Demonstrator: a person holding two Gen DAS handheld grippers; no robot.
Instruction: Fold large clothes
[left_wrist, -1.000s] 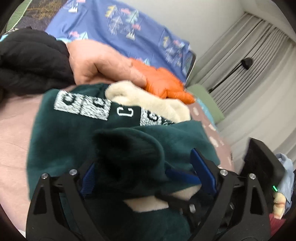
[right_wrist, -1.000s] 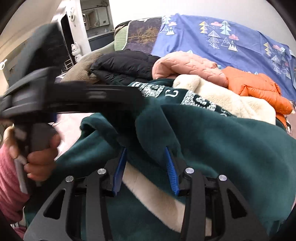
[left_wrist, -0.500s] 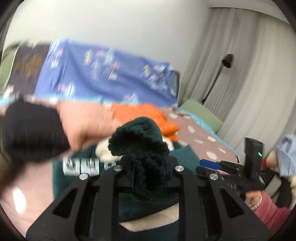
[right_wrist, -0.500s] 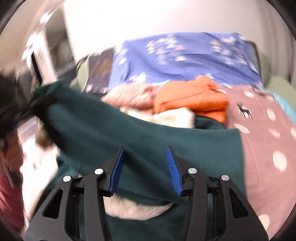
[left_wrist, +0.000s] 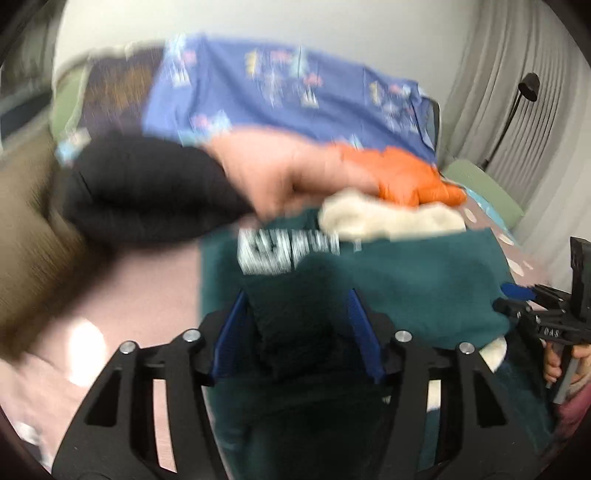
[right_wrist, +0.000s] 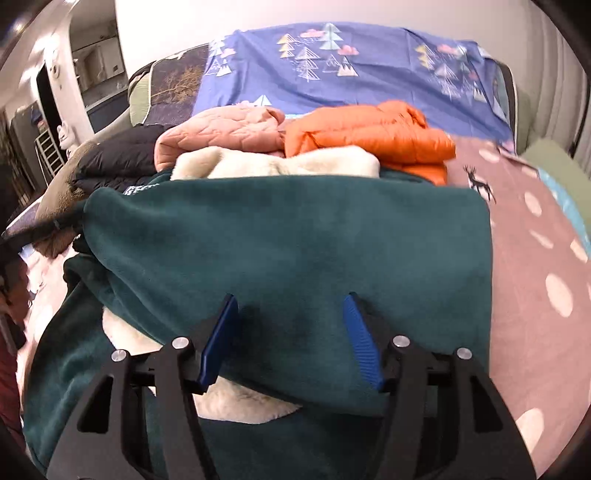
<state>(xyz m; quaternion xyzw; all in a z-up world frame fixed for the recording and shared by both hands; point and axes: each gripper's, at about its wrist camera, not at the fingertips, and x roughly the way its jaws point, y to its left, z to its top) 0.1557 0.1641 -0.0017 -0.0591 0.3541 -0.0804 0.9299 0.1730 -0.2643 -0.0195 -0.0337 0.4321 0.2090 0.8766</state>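
A dark green fleece garment (right_wrist: 295, 236) with cream lining (right_wrist: 273, 162) and a white printed band (left_wrist: 273, 254) lies folded over on the bed. My left gripper (left_wrist: 295, 299) is open, with a dark sleeve cuff (left_wrist: 291, 325) loose between its jaws; the view is blurred. My right gripper (right_wrist: 290, 306) is open over the garment's folded top layer, which lies between and under its blue pads (right_wrist: 360, 339). The right gripper also shows in the left wrist view (left_wrist: 517, 295) at the garment's right edge.
Folded jackets sit behind the garment: black (right_wrist: 110, 166), pink (right_wrist: 221, 133), orange (right_wrist: 369, 133). A blue tree-print sheet (right_wrist: 332, 62) covers the headboard. The pink dotted bedspread (right_wrist: 535, 258) lies to the right. A floor lamp (left_wrist: 524, 88) and curtains stand at the far right.
My left gripper was shut on the green sleeve cuff and lifted it; it has now opened and dropped lower. The top layer has been laid flat across the garment. My right gripper stays open.
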